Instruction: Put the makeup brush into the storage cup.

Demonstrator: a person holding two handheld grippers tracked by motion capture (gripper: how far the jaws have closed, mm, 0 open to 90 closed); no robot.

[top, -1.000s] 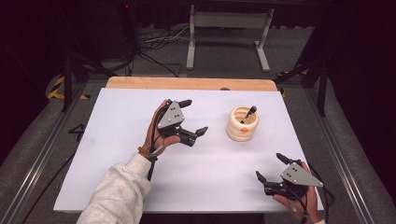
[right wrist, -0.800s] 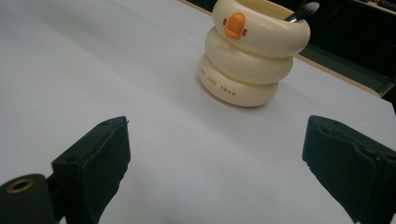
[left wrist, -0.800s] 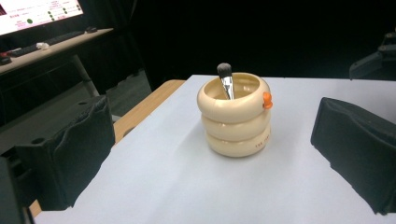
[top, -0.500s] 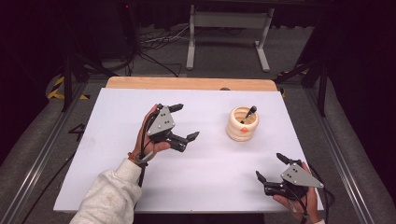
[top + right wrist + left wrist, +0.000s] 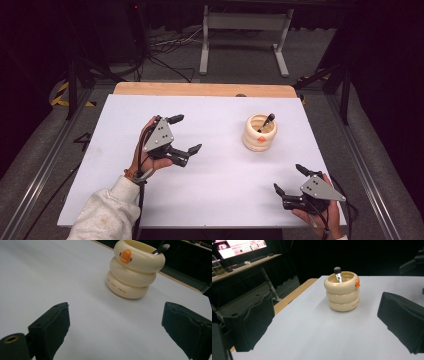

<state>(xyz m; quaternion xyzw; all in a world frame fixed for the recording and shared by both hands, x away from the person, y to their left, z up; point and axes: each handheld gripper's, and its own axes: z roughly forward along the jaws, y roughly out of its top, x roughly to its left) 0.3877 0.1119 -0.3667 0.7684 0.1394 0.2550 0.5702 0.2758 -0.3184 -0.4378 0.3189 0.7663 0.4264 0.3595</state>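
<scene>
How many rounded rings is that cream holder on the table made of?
3. The cream holder stacks three rings: the bottom one sits on the white table, the middle one on it, and the top one carries an orange beak. A brush stands inside.

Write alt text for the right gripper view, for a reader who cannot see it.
A cream holder shaped like three stacked rings, with an orange duck bill on its top ring, stands on a white table. A dark-tipped brush leans out of its rim at the far side. The right gripper has its two black fingers spread wide apart in the foreground, holding nothing.
</scene>
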